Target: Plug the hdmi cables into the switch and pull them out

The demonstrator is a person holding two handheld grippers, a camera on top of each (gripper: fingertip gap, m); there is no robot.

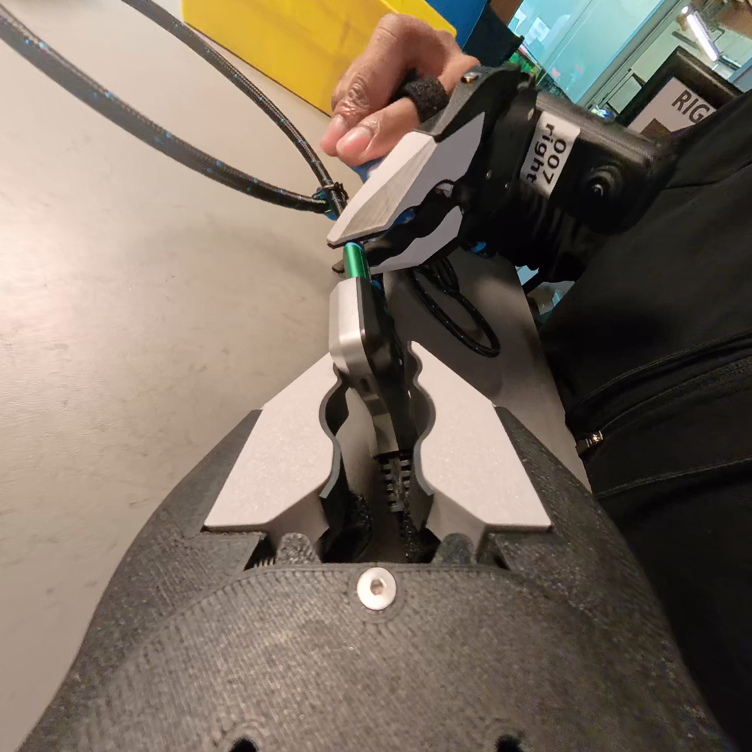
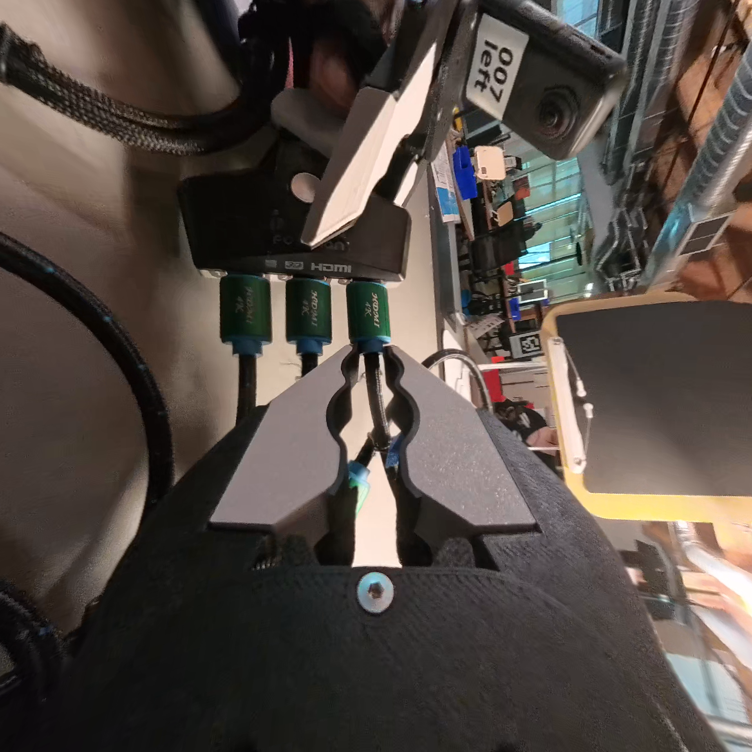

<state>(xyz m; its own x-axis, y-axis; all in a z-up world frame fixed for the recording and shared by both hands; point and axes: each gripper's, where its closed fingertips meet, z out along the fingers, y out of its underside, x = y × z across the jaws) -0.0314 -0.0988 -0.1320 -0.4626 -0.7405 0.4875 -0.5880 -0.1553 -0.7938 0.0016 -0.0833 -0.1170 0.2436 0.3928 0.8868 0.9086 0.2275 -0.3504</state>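
Left tongs [image 1: 376, 407] pinch the switch [image 2: 244, 219], right tongs [image 2: 368, 356] pinch the cable [image 2: 376, 390] behind the 3 o'clock plug [image 2: 367, 311]; looks like pull-out step, next needs straight pull.

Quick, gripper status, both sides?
Left gripper: shut on the switch.
Right gripper: closed around the cable behind the rightmost plug.

Switch [image 1: 350, 333] between left gripper [image 1: 376, 366] jaws
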